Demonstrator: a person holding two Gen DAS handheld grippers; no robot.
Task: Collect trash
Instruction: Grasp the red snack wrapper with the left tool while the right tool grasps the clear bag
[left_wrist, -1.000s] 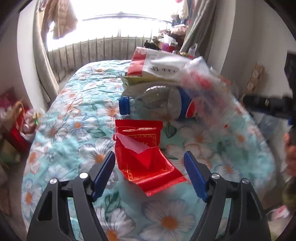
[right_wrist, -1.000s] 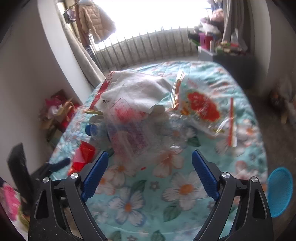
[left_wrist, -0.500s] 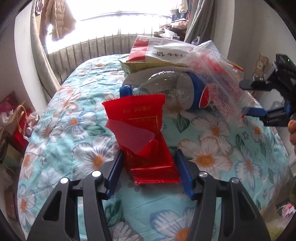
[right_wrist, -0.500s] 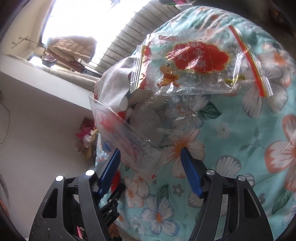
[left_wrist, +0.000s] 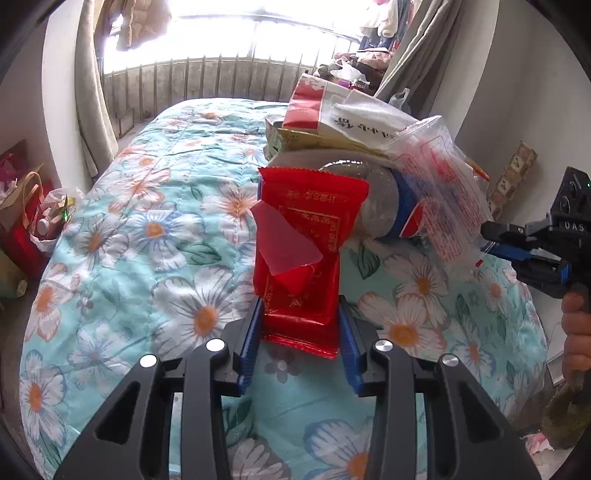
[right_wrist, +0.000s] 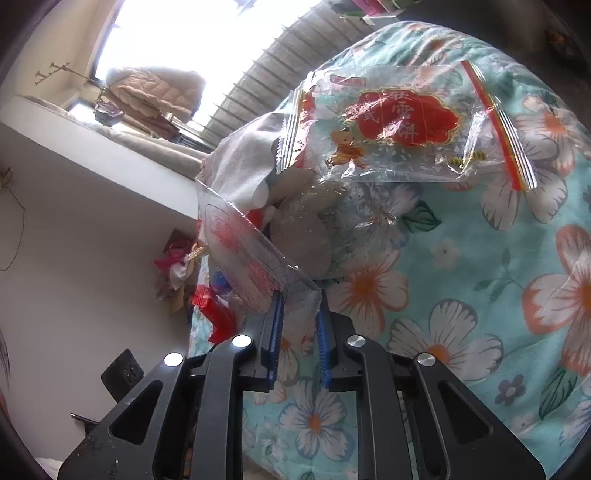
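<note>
Gripping a red snack wrapper (left_wrist: 299, 258), the left hand-held gripper (left_wrist: 301, 339) has just been closing; its 2 blue pads now press the wrapper's lower edges from either side, and the wrapper stands upright between them above the floral bedspread (left_wrist: 155, 236). Behind it lies a pile of trash on the bed: a plastic bottle (left_wrist: 384, 206) with a blue label on its side, a red-and-white packet (left_wrist: 314, 107) and a yellowish box on top, and a clear printed bag (left_wrist: 439, 199) draped over the right side.

The right hand-held gripper (right_wrist: 298, 325) has also just been closing, and its jaws stand almost together, pinching a corner of that clear printed bag (right_wrist: 255, 262), which stretches up and to the left from the pads. In the right wrist view a second clear wrapper with a red cloud design (right_wrist: 402, 122) lies flat on the bedspread (right_wrist: 498, 258) beyond the pile. The right wrist view is strongly rolled.
</note>
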